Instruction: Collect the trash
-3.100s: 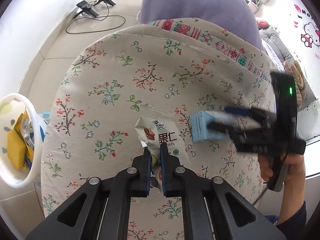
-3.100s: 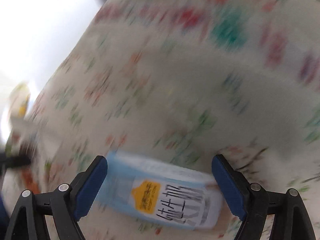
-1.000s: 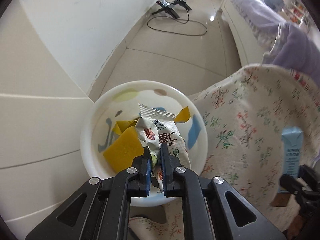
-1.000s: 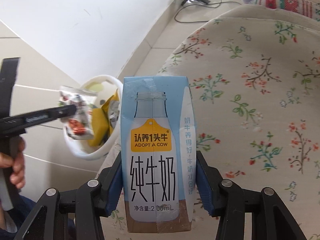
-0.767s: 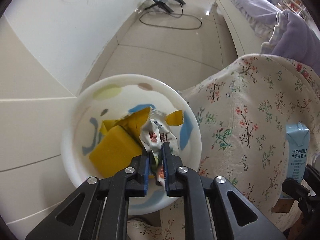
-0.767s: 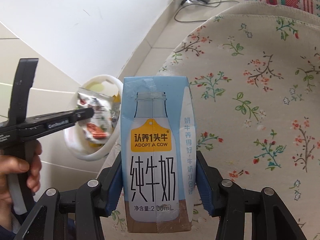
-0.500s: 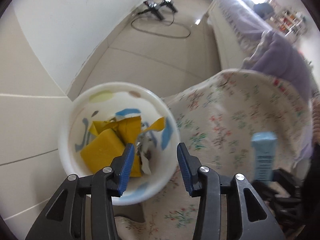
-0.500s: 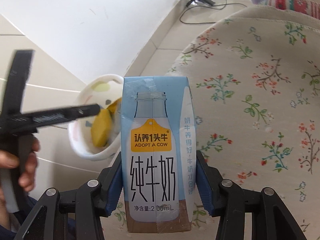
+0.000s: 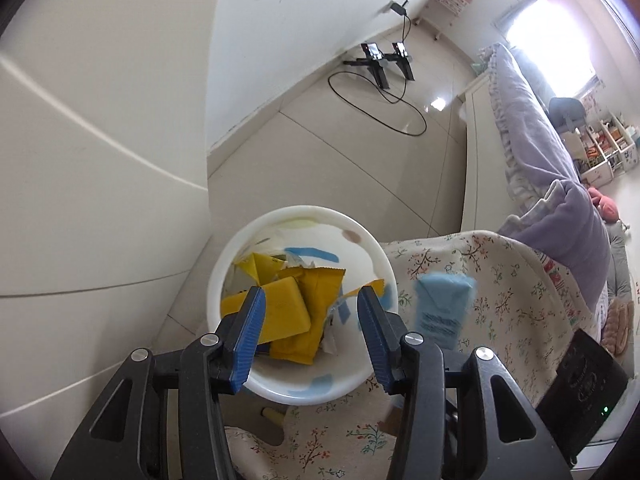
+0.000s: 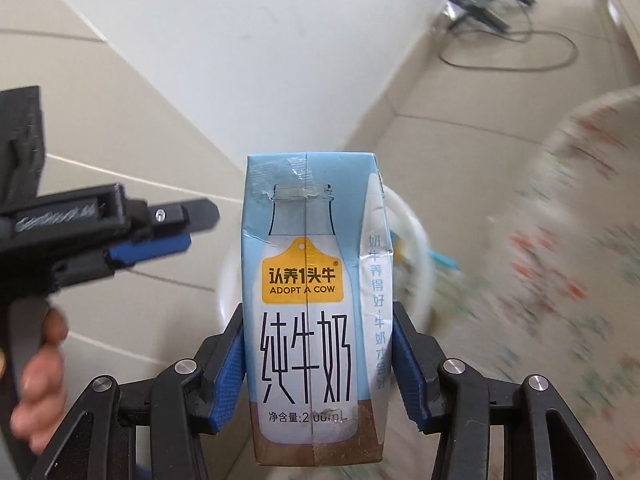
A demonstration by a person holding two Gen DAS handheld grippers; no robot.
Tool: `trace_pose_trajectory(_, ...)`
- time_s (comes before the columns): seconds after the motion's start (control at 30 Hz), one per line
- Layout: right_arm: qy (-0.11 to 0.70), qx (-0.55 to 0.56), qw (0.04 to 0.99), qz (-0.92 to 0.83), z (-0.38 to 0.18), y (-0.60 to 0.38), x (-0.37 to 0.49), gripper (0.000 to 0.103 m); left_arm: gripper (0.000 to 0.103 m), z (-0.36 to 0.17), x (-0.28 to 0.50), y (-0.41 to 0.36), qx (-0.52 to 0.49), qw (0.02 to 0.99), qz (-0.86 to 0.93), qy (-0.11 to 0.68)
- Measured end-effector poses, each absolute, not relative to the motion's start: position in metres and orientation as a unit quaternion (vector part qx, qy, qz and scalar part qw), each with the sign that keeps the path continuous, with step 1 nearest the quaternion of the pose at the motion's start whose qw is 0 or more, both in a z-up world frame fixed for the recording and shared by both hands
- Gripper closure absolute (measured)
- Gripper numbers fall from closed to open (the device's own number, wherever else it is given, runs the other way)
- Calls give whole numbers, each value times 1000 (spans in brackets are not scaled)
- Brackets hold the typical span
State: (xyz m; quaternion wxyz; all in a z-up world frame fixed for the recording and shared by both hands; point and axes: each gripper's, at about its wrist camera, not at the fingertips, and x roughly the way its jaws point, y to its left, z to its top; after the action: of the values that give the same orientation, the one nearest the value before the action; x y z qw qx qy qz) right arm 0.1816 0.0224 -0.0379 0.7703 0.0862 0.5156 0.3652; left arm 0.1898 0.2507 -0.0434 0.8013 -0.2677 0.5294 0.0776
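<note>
Milk carton carried toward the trash bin

The right hand-held gripper [image 10: 318, 364] clamps the upright milk carton [image 10: 308, 304] near the white bin [image 9: 240, 252]; the left hand-held gripper [image 9: 310, 340], jaws just opened, hangs empty above its yellow wrappers [image 9: 316, 292].

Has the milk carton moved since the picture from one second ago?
Yes. In the right wrist view the milk carton, clamped in the right gripper, now covers the white bin; earlier the bin showed to its left.
</note>
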Motion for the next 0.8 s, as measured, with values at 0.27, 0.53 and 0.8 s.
trace_pose_trajectory(0.27,549,78,762,336,-63,47,190,36,52,-33,183,256,-250,811,83,522)
trace_pose_trajectory(0.53,548,95,773,306,-41,-22,163,36,52,-30,174,225,-208,821,59,529)
trace_pose_trajectory(0.8,495,150,805,290,13,-111,82,32,43,-6,108,156,-132,855,40,500)
